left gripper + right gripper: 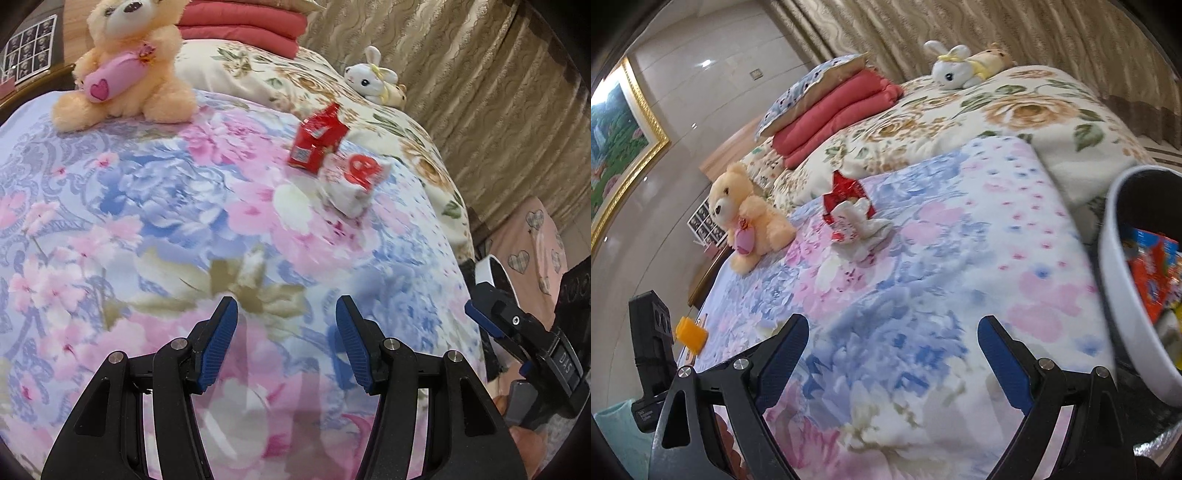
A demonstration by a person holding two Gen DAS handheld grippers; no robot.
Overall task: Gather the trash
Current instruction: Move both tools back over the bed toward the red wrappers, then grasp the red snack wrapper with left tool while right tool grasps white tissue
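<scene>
Both the left hand-held gripper [286, 317] and the right hand-held gripper [892, 336] are released and empty above the floral bedspread [147, 206]. The crumpled red-and-white wrapper [334, 158] lies on the bedspread, well ahead of both. A white round bin [1123, 295] holding colourful packaging stands beside the bed.

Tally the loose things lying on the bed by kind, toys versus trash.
Soft toys: 3 - peach plush teddy bear, white plush bunny, tan plush toy behind the bunny.
Trash: 2 - red crumpled carton, white crumpled wrapper.
Total: 5

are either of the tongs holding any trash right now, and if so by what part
Nothing is held. The left tongs and right tongs both stand open over the floral bedspread, with only fabric between their pads.
</scene>
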